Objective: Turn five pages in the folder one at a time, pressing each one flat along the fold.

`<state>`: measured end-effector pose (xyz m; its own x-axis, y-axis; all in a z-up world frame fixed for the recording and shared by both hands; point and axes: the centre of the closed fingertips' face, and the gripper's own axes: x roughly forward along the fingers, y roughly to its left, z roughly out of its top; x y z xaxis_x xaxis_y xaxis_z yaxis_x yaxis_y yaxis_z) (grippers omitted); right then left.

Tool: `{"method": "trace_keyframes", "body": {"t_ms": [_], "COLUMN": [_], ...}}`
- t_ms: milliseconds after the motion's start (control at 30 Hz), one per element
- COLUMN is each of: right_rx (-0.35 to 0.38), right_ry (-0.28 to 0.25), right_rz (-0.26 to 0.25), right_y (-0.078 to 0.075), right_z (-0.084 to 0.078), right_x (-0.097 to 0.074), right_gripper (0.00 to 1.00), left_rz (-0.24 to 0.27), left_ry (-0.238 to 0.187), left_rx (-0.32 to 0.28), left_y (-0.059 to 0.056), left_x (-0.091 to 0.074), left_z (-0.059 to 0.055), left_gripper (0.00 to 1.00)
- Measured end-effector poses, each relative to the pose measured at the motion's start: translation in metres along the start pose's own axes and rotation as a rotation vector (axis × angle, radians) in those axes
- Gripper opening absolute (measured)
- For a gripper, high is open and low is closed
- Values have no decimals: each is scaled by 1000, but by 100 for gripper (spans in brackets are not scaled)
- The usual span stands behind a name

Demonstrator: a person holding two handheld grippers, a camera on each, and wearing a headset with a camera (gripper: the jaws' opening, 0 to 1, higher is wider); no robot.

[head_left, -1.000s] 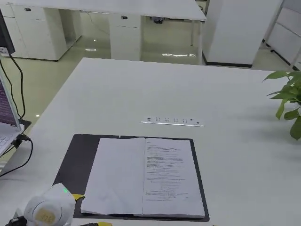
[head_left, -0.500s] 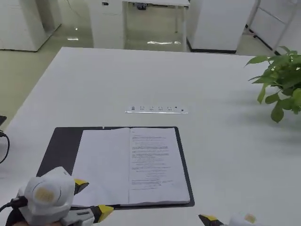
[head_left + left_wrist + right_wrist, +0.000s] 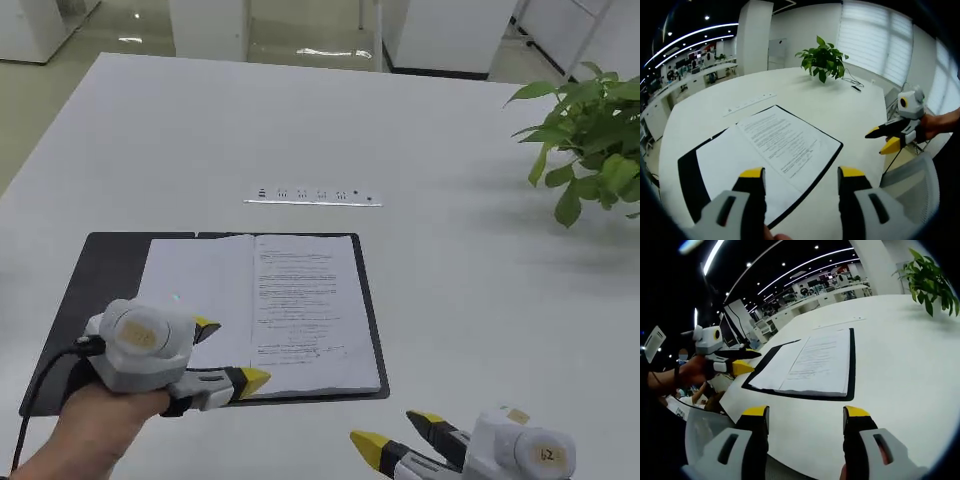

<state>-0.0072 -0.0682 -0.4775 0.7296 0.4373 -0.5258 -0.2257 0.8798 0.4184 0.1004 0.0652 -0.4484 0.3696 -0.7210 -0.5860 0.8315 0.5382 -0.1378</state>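
Hovering tools at an open folder

Head view: the folder (image 3: 100,290) lies open toward the worktop's (image 3: 450,250) near left. The left tool (image 3: 232,352), jaws spread and empty, is over its near edge. The right tool (image 3: 392,430) is at the worktop's near edge.
Left gripper view: the jaws frame the printed page.
Right gripper view: the jaws are wide apart, holding nothing.

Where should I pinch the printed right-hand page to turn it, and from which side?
Take the printed page by its free outer edge at the near right corner, from the right with the right claw. It lies flat, bound at the centre fold, so that edge should lift easiest.
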Motion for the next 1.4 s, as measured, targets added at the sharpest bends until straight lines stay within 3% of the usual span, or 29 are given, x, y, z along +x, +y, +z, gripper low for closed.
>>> {"method": "trace_keyframes", "body": {"t_ms": [433, 733, 967, 1100, 1400], "right_rx": [-7, 1, 9, 14, 27], "right_ry": [19, 27, 32, 39, 59], "right_rz": [-8, -13, -12, -9, -3], "right_y": [0, -2, -4, -4, -6], "right_z": [-6, -10, -11, -14, -20], "right_x": [-2, -3, -5, -6, -5], "right_gripper": [58, 58, 59, 58, 58], "left_rz": [-54, -63, -74, -41, 4], "left_ry": [5, -4, 31, 66, 78], "left_rx": [59, 25, 25, 57, -1], "left_y": [-24, -36, -48, -49, -49], "left_x": [48, 87, 112, 123, 149], "left_z": [12, 17, 6, -5, -11], "left_gripper": [58, 60, 63, 63, 65]}}
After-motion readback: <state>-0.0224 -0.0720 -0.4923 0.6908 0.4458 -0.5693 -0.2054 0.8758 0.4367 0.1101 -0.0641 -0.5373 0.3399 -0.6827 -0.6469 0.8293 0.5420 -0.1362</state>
